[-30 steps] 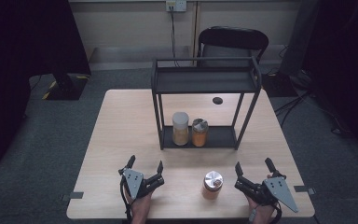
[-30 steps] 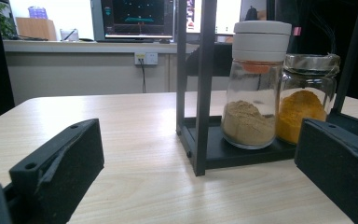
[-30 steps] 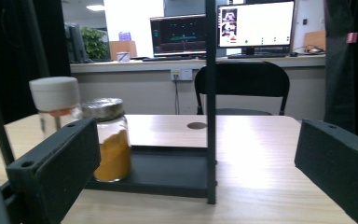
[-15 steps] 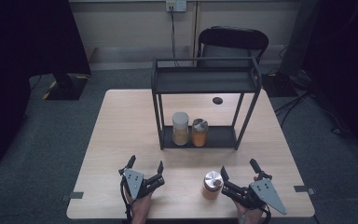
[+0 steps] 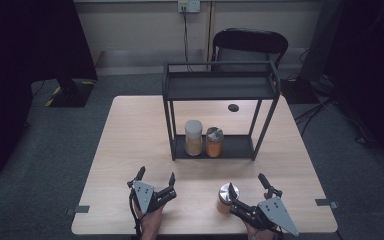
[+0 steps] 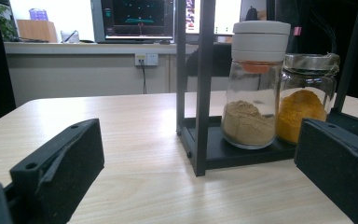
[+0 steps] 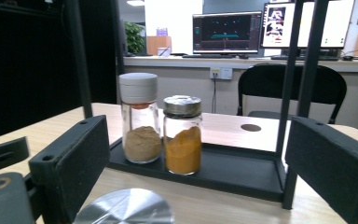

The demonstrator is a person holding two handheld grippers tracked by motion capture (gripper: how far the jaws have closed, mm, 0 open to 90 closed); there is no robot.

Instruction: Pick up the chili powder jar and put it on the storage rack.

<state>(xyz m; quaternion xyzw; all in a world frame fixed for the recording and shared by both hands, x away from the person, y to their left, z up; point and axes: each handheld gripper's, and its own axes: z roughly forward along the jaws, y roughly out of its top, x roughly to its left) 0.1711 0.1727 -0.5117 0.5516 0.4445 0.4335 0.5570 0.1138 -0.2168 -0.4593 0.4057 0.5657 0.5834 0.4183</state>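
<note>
Left gripper (image 5: pixel 156 180) rests on the table (image 5: pixel 130 150) near its front edge, jaws spread wide with nothing between them. Right of it, silver-lidded jar (image 5: pixel 226 198) stands upright on the table in front of the black rack (image 5: pixel 220 87). Right gripper (image 5: pixel 247 186) sits just beside the jar, jaws wide and just closing a little, left jaw at the lid, not gripping.

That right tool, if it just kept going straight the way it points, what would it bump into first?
Probably the rack: the right tool looks over the silver-lidded jar, straight at the orange-powder jar on its bottom shelf. Depth is uncertain.
</note>
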